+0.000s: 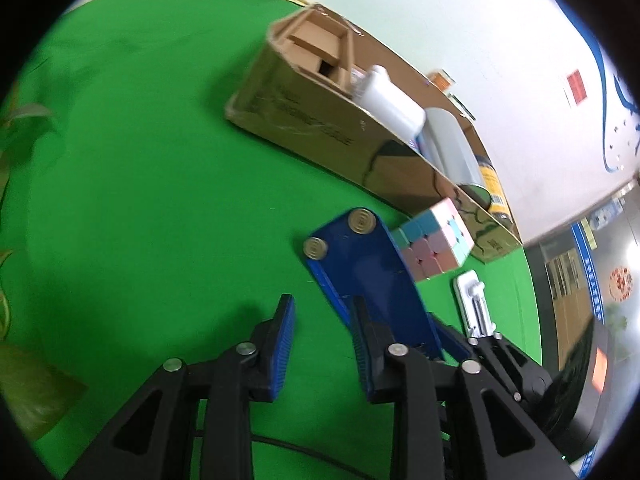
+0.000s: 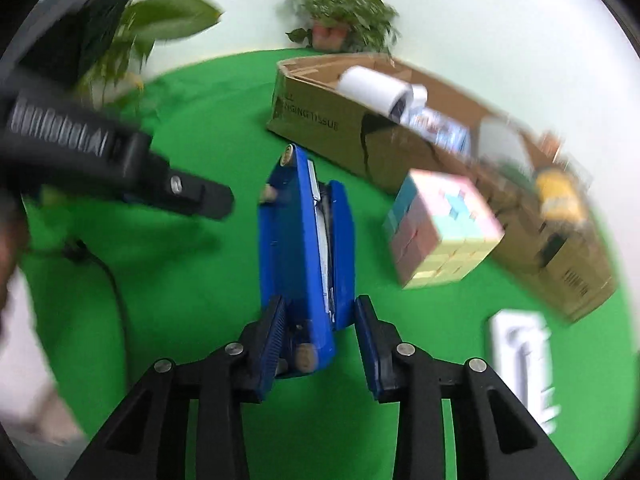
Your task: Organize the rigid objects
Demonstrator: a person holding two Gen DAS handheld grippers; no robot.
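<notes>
A blue stapler stands on its side on the green table, hinge end toward the box. My right gripper is shut on its near end, with a ribbed pad against each flank. In the left wrist view the stapler lies just right of my left gripper, which is open with only green cloth between its fingers. A pastel puzzle cube sits right of the stapler, also seen from the left wrist. Behind both runs a long cardboard box.
The cardboard box holds a white bottle, a grey roll and a yellow can. A white clip-like object lies at the near right. Potted plants stand behind and left. A black cable trails at the left.
</notes>
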